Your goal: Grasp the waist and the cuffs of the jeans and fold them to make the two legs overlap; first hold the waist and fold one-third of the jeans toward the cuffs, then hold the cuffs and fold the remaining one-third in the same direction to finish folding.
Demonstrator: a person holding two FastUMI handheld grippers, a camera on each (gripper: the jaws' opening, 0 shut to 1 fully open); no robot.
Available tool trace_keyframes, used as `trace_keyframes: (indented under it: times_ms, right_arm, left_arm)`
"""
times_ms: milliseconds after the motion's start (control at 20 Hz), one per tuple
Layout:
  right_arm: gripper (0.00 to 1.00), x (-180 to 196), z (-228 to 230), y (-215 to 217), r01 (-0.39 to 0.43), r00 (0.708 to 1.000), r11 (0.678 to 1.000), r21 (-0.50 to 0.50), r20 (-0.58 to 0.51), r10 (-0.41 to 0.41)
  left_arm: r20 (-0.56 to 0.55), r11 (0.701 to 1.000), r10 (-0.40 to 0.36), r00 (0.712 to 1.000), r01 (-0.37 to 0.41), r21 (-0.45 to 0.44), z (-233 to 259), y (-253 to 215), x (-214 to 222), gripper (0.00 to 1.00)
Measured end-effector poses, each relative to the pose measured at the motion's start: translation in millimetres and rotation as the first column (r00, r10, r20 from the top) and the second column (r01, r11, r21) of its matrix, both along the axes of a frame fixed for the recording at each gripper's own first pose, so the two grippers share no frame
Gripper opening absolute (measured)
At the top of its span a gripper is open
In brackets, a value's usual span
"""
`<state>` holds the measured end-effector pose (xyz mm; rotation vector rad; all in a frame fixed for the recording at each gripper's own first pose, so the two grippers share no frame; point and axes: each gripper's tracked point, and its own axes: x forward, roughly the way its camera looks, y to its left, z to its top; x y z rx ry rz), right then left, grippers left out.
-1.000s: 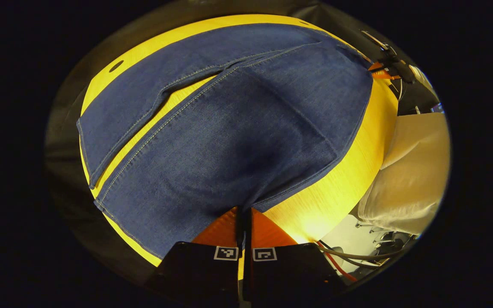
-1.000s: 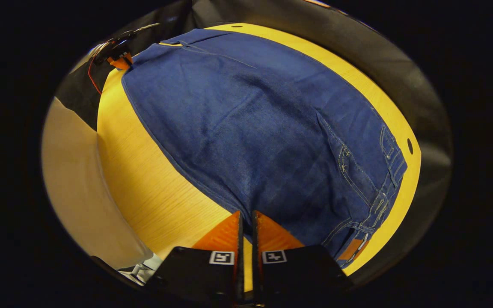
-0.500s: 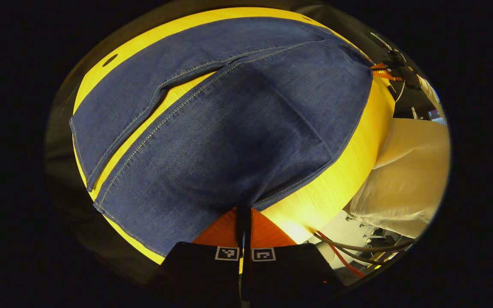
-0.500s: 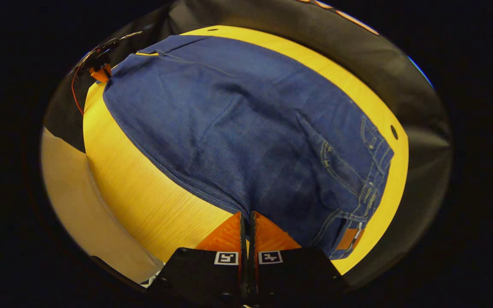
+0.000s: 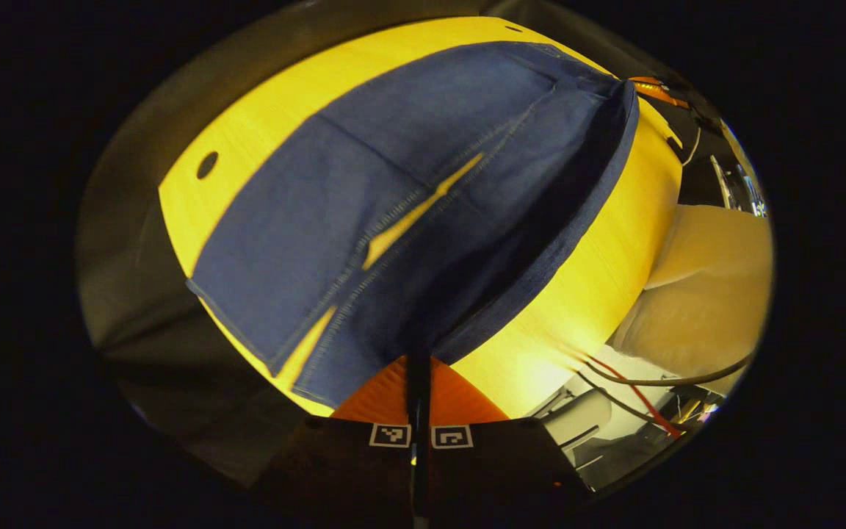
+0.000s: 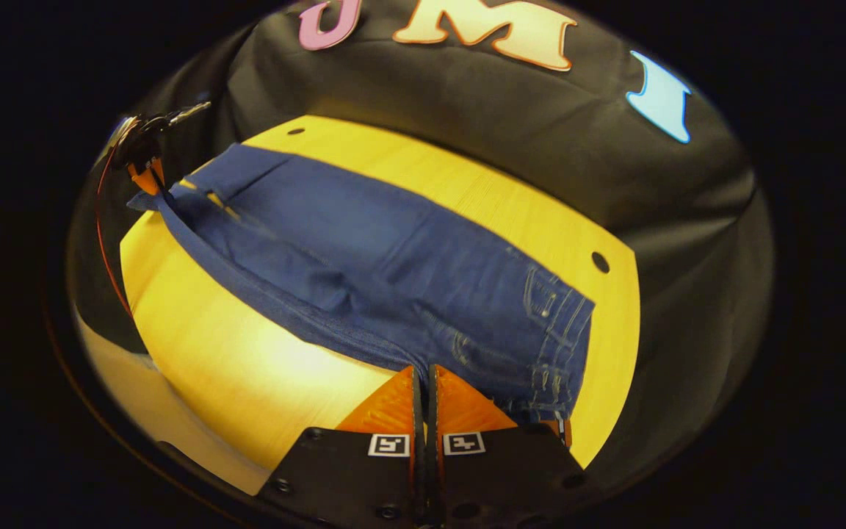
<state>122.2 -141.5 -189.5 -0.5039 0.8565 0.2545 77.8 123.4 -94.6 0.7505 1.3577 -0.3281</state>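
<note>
The left gripper (image 5: 418,361) and right gripper (image 6: 424,371) each pinch the near edge of the jeans (image 6: 393,264), lifted off the table (image 6: 247,367).

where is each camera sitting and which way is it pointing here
Left gripper view: rides the left gripper, at the cuff end, looking along the blue denim jeans toward the waist; its own orange fingers show, shut on the near leg's edge.
Right gripper view: rides the right gripper, at the waist end, looking toward the cuffs; its orange fingers pinch the waist edge.
Shared: the jeans, the yellow wooden table, and each shows the other gripper far off.
</note>
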Motion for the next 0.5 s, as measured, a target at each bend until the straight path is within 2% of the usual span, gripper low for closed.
trace_keyframes:
  times_ms: [50, 200, 400, 500]
  right_arm:
    - [0.03, 16.2, 6.5, 1.8, 0.003, 1.000, 1.000, 0.006, 0.025, -0.003]
    - [0.02, 53.2, 17.2, 11.4, 0.021, 0.997, 0.999, 0.031, 0.077, -0.024]
    - [0.00, 105.9, 16.9, 16.1, 0.074, 0.988, 0.996, 0.043, 0.130, -0.079]
    - [0.02, 129.2, 11.0, 16.6, 0.105, 0.982, 0.993, 0.051, 0.150, -0.112]
  left_arm:
    - [0.012, 1.000, -0.008, 1.000, 0.008, 0.022, 8.7, 0.8, 14.6, 0.00]
    - [0.032, 0.996, -0.021, 0.999, 0.018, 0.086, 22.3, 6.7, 50.0, 0.00]
    - [0.089, 0.994, -0.009, 0.996, -0.001, 0.114, 21.1, 22.2, 105.2, 0.00]
    - [0.123, 0.992, -0.001, 0.992, -0.014, 0.122, 20.7, 27.2, 135.0, 0.00]
